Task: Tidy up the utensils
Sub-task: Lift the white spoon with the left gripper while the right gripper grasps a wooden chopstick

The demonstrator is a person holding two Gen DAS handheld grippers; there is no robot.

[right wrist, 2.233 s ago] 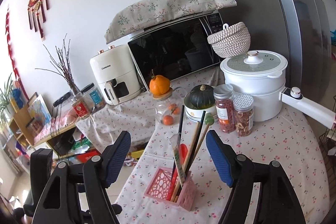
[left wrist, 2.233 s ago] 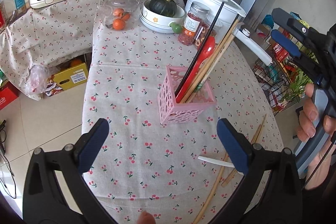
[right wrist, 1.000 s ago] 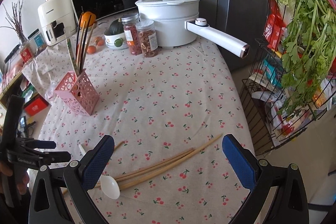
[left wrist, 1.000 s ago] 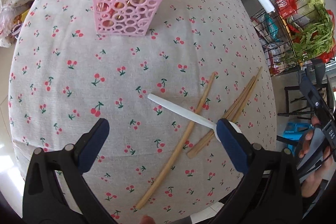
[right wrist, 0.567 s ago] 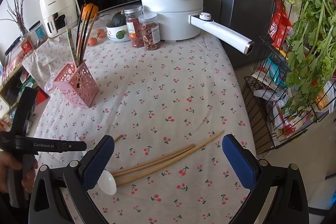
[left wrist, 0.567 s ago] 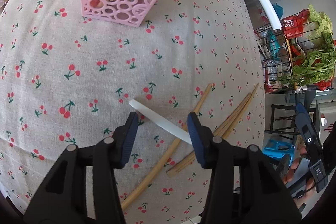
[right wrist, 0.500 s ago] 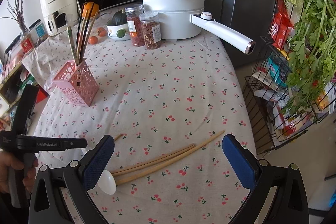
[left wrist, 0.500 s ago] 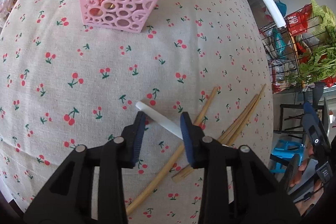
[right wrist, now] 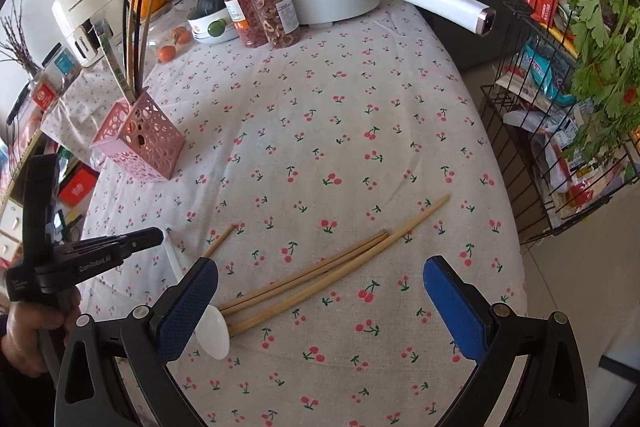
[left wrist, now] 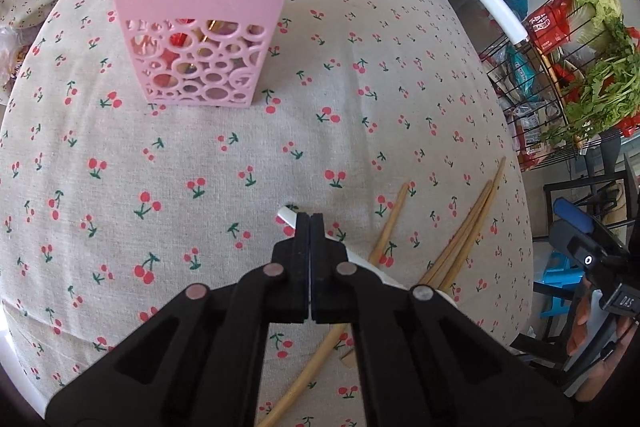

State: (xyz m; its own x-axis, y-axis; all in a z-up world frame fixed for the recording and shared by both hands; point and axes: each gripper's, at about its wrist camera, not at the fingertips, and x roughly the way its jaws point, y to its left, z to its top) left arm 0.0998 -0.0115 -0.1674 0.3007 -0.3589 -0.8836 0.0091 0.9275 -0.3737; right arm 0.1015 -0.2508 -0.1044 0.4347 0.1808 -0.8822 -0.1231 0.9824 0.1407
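**A:** What has your left gripper (left wrist: 310,217) got?

**B:** I've closed it fully on the handle of the white spoon (right wrist: 213,334), near the handle's tip, low in the middle of my left view. The handle is thin and lies flat on the tablecloth (left wrist: 200,155), so the jaws come almost together. The tip is the one stretch clear of the chopsticks (right wrist: 320,277); the bowl end lies against them at the lower left of my right view.

**A:** And your right gripper (right wrist: 320,307)?

**B:** Spread wide, holding nothing. It hangs over the chopsticks with both pads clear of them, I'd say ready to take them once the spoon is out of the way.

**A:** Where does the spoon go?

**B:** Into the pink basket (left wrist: 200,11), upper left in my left view, which already holds chopsticks and a red utensil standing up. I'd have to feed the spoon in beside those.

**A:** Room to move?

**B:** Bare cloth lies between spoon and basket. The table edge is close along the bottom and right of both views, and one chopstick (left wrist: 352,291) crosses under the spoon, so lifting could drag it toward that edge.
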